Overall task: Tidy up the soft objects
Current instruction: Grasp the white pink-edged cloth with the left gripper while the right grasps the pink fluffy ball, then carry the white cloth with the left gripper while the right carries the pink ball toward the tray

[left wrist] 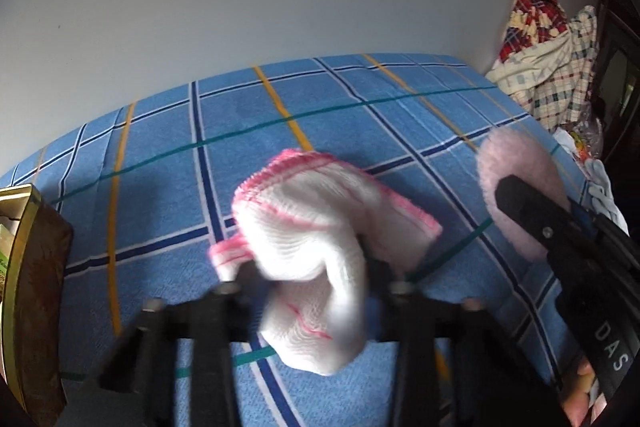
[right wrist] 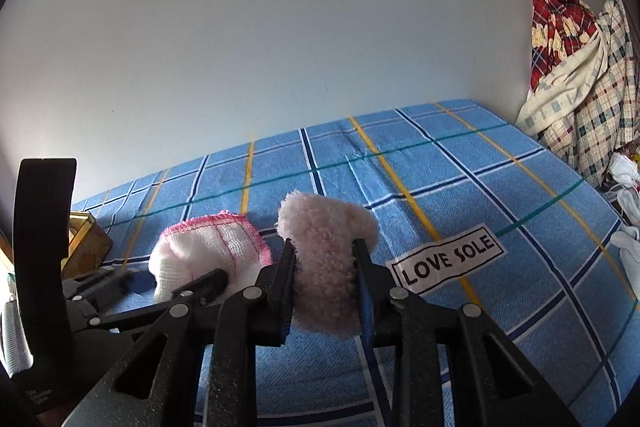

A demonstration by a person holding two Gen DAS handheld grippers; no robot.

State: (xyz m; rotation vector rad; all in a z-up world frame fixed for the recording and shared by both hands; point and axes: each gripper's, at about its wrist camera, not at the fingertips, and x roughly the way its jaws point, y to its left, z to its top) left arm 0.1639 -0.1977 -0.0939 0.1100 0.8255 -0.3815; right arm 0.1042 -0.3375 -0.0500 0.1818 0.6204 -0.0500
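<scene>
Here, carry step: left gripper clamped on white pink-edged cloth, frame centre; right gripper clamped on pink fluffy pad, lower centre, above blue plaid bedsheet. Next move likely: choose drop spot, part jaws.

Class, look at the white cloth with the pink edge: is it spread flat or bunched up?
Bunched up. The white cloth hangs crumpled between the left gripper fingers, above the blue plaid sheet.
</scene>
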